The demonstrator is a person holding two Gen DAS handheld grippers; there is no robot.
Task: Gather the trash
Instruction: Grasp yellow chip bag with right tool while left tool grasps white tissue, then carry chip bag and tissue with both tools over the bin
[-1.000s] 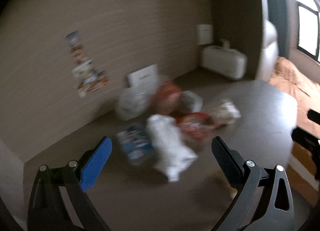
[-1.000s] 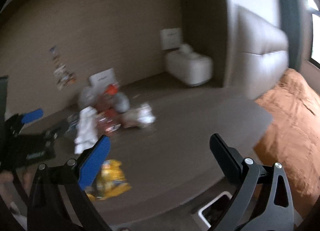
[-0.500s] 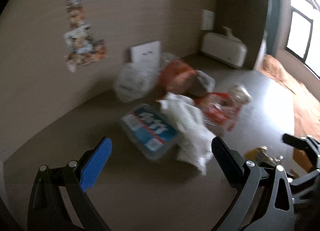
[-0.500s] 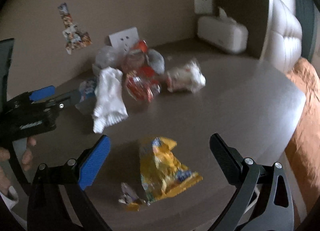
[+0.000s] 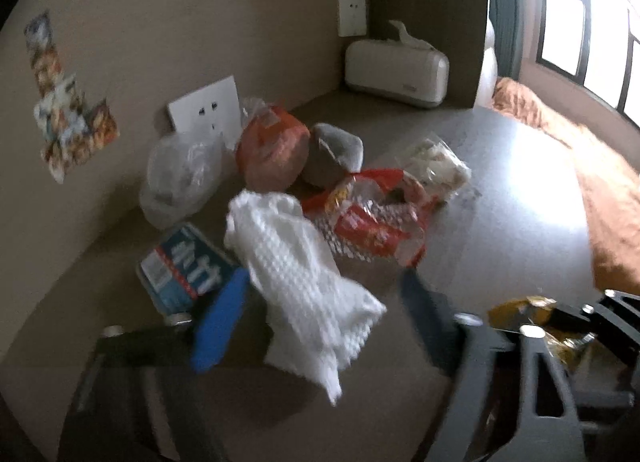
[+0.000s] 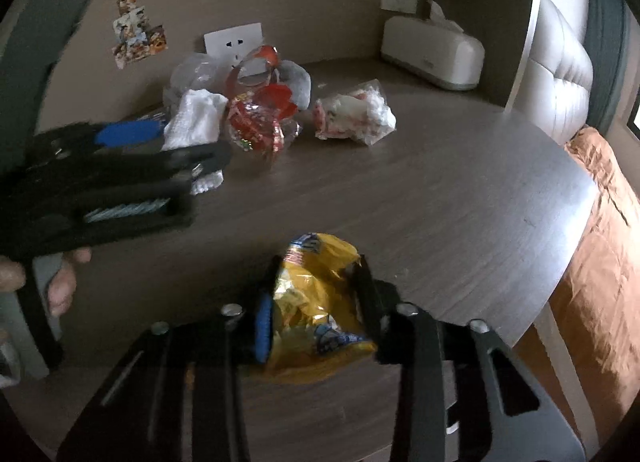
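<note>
right gripper [image 6: 316,302] clamping yellow bag [image 6: 316,314]

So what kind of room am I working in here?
Most likely a bedroom, maybe a hotel room. A padded headboard and orange bedding sit right beside the round wooden table, and a tissue box stands by the wall sockets. Snack trash litters the table.

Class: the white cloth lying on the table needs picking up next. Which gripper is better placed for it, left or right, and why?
Left. The left gripper has its jaws open on either side of the white cloth. The right gripper is already shut on the yellow bag, away from the cloth.
</note>
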